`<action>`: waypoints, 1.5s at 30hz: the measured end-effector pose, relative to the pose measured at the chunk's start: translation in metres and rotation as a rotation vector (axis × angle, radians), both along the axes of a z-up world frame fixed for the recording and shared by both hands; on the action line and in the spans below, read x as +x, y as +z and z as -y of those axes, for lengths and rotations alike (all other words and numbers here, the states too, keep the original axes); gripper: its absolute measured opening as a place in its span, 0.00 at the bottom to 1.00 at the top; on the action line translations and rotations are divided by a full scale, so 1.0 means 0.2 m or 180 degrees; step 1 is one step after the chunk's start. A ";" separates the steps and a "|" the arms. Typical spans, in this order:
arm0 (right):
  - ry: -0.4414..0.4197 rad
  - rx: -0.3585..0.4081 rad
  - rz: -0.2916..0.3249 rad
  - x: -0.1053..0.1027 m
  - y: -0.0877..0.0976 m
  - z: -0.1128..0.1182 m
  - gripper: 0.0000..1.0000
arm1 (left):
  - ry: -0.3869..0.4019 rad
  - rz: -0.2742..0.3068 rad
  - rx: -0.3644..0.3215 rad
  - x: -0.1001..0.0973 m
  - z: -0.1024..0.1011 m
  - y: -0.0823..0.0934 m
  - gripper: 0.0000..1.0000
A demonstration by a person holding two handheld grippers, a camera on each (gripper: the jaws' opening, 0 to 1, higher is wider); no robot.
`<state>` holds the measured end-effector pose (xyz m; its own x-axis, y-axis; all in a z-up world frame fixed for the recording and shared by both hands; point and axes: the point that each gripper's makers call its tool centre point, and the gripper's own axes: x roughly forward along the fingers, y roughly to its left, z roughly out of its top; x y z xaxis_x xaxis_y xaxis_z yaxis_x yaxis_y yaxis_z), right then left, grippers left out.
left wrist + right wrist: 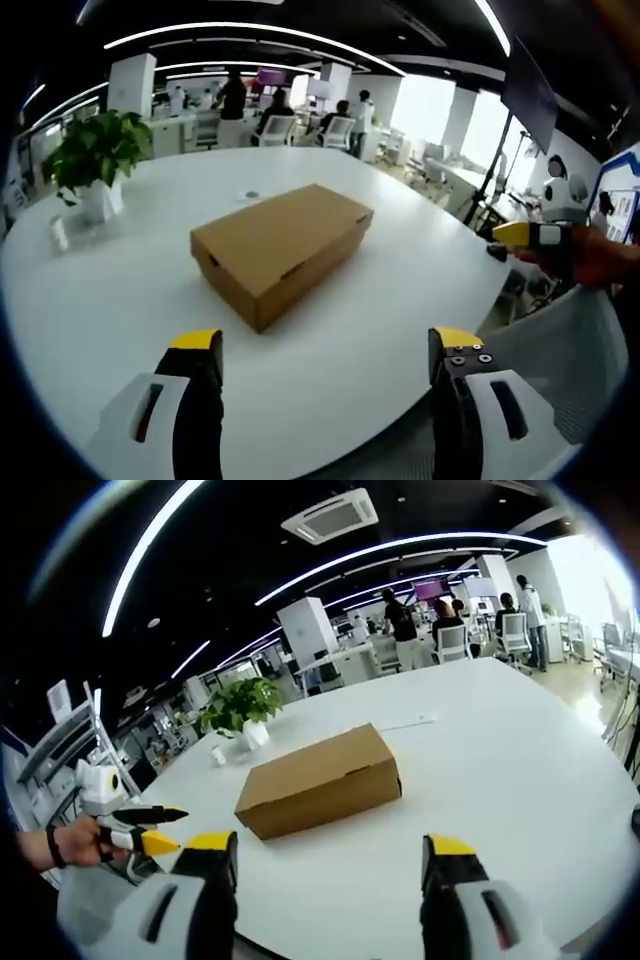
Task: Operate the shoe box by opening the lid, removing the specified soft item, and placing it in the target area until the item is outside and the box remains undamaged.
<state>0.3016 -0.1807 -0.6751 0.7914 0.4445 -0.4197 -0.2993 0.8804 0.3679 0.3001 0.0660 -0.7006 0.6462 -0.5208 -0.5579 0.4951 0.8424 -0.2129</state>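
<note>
A closed brown cardboard shoe box (281,249) lies on the round white table (120,300), its lid down. In the right gripper view the same shoe box (320,780) sits left of centre on the table (500,760). My left gripper (325,350) is open, its yellow-tipped jaws wide apart, short of the box and above the table's near edge. My right gripper (330,855) is open too, well back from the box. The right gripper (525,235) enters the left gripper view from the right, held by a hand. The left gripper (150,832) shows at the left of the right gripper view.
A potted green plant (95,160) in a white pot stands at the table's far left; the same plant (240,712) appears behind the box. A small white object (60,232) lies beside it. Office chairs, desks and people (232,95) fill the background.
</note>
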 end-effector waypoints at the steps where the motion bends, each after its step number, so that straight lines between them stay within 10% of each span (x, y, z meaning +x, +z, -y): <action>1: 0.0004 -0.0002 -0.0003 0.00 0.00 0.00 0.74 | -0.0004 0.0000 0.0004 0.00 0.00 0.00 0.87; 45: -0.0027 -0.0012 0.0033 0.00 0.01 0.01 0.73 | -0.0037 0.0097 -0.0040 0.00 0.02 0.04 0.86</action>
